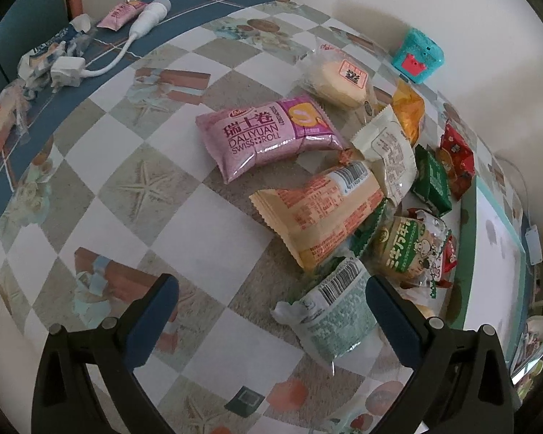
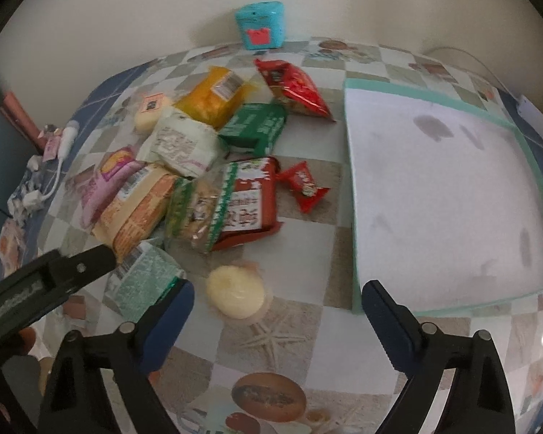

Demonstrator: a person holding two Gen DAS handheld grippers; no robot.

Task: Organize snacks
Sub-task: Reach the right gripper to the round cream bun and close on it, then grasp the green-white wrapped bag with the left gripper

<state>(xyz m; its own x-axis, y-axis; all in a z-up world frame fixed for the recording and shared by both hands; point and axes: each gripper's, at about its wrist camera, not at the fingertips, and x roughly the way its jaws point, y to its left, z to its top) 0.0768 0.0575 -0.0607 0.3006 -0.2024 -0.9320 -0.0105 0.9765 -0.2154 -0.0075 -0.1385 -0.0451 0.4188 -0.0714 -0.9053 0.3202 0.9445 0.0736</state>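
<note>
Several snack packets lie in a heap on the checkered tablecloth. Among them are a pink Swiss roll packet (image 1: 268, 137), an orange packet (image 1: 318, 209) and a red packet (image 2: 293, 85). My left gripper (image 1: 271, 311) is open just over a pale green packet (image 1: 329, 314), which lies between its fingers, close to the right one. My right gripper (image 2: 277, 311) is open and low over the table. A round yellow cake in a clear wrapper (image 2: 235, 296) sits between its fingers, nearer the left pad, not pressed. One black finger (image 2: 90, 258) of the left gripper shows beside the pale green packet (image 2: 144, 278).
A white tray with a teal rim (image 2: 351, 181) lies right of the heap. A teal box (image 2: 260, 23) stands against the back wall. A white plug and cable (image 1: 68, 70) and crumpled wrappers (image 1: 43, 54) lie at the far left on the blue border.
</note>
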